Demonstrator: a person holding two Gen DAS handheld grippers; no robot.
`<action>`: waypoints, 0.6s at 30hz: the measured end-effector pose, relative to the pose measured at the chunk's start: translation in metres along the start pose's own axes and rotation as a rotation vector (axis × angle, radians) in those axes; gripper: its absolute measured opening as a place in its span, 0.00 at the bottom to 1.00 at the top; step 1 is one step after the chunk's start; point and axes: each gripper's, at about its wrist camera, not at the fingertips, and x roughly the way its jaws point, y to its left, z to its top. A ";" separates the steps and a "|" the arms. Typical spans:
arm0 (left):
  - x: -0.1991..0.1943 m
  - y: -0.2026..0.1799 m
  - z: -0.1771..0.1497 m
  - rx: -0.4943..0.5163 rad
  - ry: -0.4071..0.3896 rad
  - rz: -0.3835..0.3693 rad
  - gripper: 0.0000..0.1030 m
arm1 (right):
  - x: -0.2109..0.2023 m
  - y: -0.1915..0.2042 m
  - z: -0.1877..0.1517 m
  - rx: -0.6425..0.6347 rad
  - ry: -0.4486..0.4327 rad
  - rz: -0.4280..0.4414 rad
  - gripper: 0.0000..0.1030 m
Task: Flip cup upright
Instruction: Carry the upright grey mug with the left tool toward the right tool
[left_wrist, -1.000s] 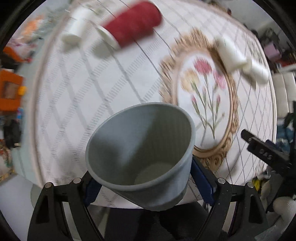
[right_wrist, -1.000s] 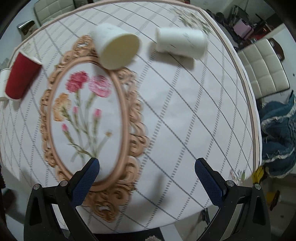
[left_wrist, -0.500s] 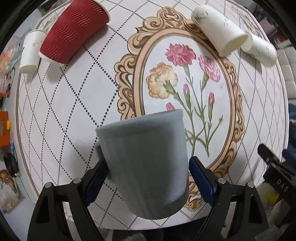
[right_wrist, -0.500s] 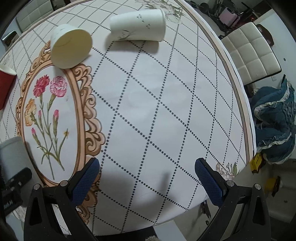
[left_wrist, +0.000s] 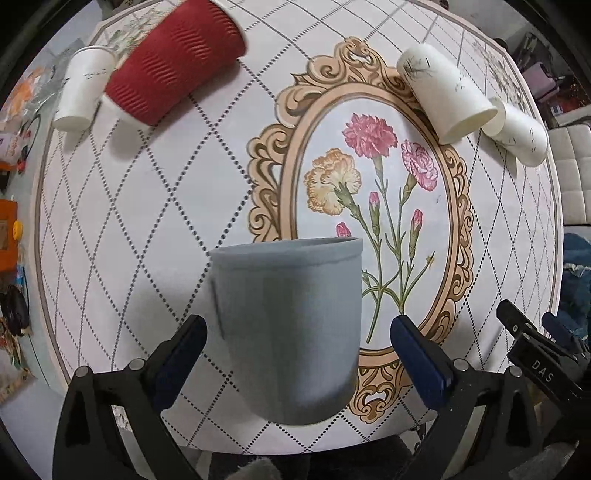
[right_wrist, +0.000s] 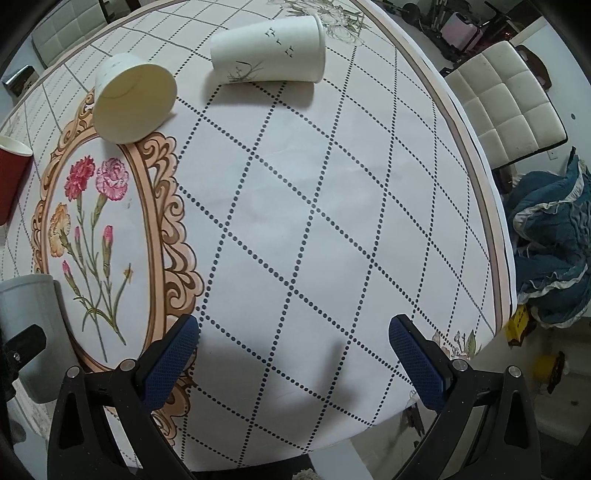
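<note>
Grey cup (left_wrist: 288, 328) – matt, smooth plastic

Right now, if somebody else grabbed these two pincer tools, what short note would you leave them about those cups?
Left gripper: open, fingers either side of the grey cup, not touching it.
Right gripper: open, empty, over bare tablecloth.
Done: the grey cup stands upright, rim up, near the table's front edge.
Left: four cups lie on their sides: the red ribbed cup and small white cup far left, two white cups far right. Back the left gripper off without knocking the grey cup.
</note>
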 end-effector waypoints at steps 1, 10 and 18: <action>-0.005 0.004 -0.002 -0.010 -0.008 -0.004 0.99 | 0.000 0.000 0.001 -0.003 -0.001 0.004 1.00; -0.069 0.055 -0.021 -0.124 -0.165 0.094 0.99 | -0.017 0.011 0.003 -0.025 -0.019 0.058 1.00; -0.070 0.127 -0.043 -0.188 -0.242 0.251 0.99 | -0.043 0.045 0.000 -0.068 -0.040 0.062 1.00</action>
